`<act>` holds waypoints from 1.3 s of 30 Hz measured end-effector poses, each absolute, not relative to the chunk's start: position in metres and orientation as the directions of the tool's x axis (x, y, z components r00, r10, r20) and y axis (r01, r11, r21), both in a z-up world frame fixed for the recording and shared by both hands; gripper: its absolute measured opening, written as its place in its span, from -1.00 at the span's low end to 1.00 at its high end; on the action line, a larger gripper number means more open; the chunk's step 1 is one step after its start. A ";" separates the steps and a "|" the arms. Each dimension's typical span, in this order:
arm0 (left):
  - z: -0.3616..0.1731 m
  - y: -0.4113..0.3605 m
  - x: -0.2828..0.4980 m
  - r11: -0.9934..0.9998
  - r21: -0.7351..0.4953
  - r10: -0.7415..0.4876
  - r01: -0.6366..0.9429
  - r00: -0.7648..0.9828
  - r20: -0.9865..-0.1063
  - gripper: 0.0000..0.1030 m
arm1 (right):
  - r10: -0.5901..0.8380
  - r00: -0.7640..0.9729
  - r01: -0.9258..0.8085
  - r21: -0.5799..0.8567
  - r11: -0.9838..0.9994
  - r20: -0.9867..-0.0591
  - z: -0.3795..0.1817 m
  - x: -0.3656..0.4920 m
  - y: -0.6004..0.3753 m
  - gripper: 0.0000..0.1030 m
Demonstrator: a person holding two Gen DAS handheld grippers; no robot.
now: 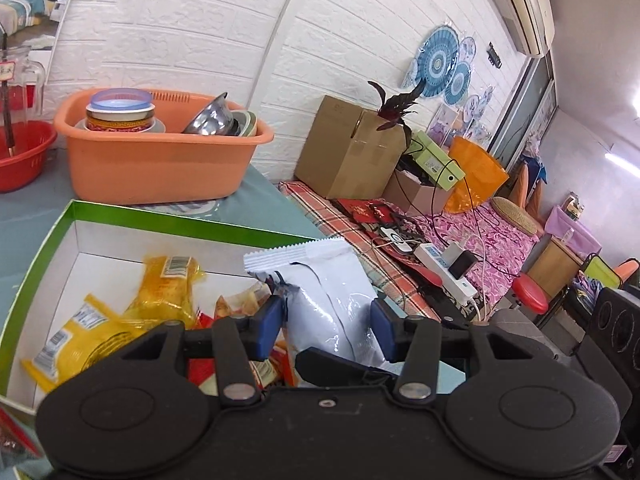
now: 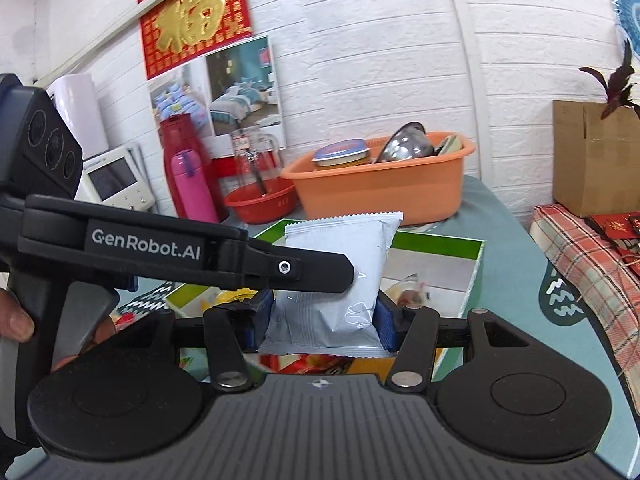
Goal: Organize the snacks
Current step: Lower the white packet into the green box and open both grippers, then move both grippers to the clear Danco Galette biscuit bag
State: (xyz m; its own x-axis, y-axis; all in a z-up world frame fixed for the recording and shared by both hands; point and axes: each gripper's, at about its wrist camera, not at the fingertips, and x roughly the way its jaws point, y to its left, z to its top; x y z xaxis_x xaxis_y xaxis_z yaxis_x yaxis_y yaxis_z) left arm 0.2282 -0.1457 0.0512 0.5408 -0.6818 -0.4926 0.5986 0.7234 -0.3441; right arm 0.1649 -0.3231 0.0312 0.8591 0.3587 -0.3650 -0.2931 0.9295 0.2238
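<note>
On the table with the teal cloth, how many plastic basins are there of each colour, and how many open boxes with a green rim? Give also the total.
orange basin: 1
red basin: 1
green-rimmed box: 1
Total: 3

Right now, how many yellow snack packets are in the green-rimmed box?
2: one yellow snack packet mid-box, another at its left front corner; more may hide behind the fingers.
</note>
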 end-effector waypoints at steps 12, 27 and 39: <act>0.032 -0.125 0.241 0.762 -0.391 -0.647 0.517 0.574 -0.502 1.00 | 0.310 0.861 -0.245 0.206 0.948 -0.403 -0.004 0.189 -0.333 1.00; 0.091 -0.058 0.148 0.777 -0.376 -0.629 0.505 0.628 -0.458 1.00 | 0.351 0.867 -0.294 0.204 0.934 -0.354 0.053 0.121 -0.309 1.00; 0.079 0.028 0.091 0.874 -0.317 -0.484 0.368 0.715 -0.505 1.00 | 0.537 0.773 -0.458 0.289 0.840 -0.338 0.066 0.083 -0.269 1.00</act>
